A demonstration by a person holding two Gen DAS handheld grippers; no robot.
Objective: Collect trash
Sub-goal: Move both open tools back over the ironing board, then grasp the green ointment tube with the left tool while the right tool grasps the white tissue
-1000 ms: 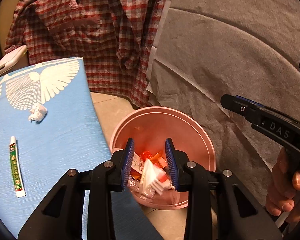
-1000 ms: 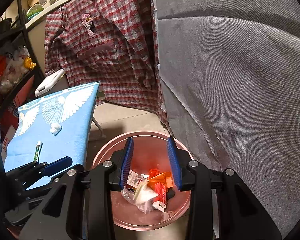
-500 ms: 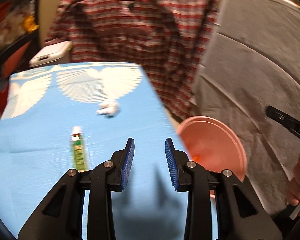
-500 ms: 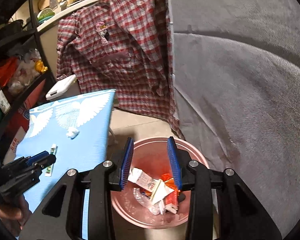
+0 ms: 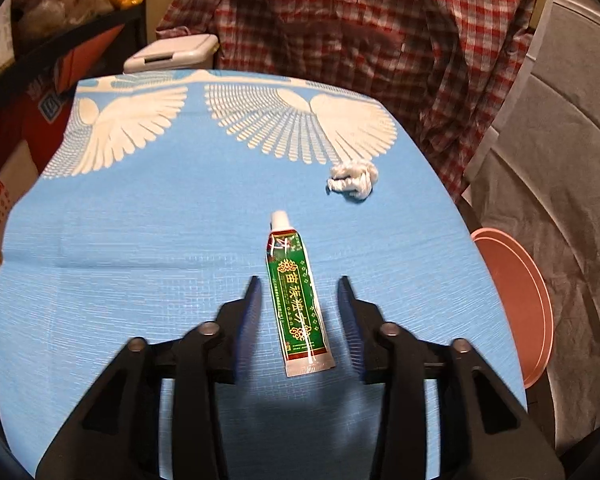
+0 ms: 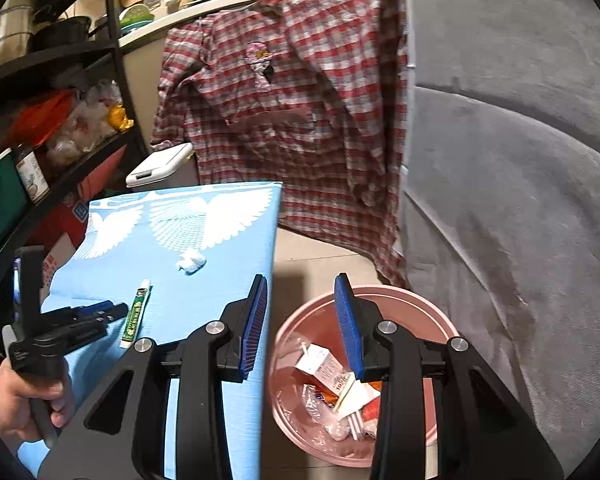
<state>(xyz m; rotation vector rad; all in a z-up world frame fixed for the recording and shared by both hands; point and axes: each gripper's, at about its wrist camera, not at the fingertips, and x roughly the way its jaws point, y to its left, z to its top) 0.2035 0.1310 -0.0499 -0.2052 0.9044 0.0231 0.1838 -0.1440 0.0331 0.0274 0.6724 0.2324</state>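
A green tube with a white cap (image 5: 296, 292) lies on the blue cloth-covered table (image 5: 140, 248), and a crumpled white tissue (image 5: 354, 179) rests beyond it to the right. My left gripper (image 5: 299, 285) hovers over the tube with the tube between its fingers; its jaws are opening and the pads stand clear of it. In the right wrist view the left gripper (image 6: 118, 310) is beside the tube (image 6: 136, 314), near the tissue (image 6: 191, 261). My right gripper (image 6: 301, 284) is open and empty above the pink bin (image 6: 416, 300), which holds several wrappers.
A red plaid shirt (image 6: 292, 120) hangs behind the table beside a grey fabric cover (image 6: 500, 200). A white lidded box (image 5: 172, 53) sits at the table's far edge. Dark shelves (image 6: 40, 120) with bags and bottles stand on the left. The pink bin (image 5: 512, 300) stands on the floor by the table's right edge.
My left gripper swung left from over the pink bin to over the table, now straddling the green tube, and its jaws widened. My right gripper drifted slightly and stays over the bin.
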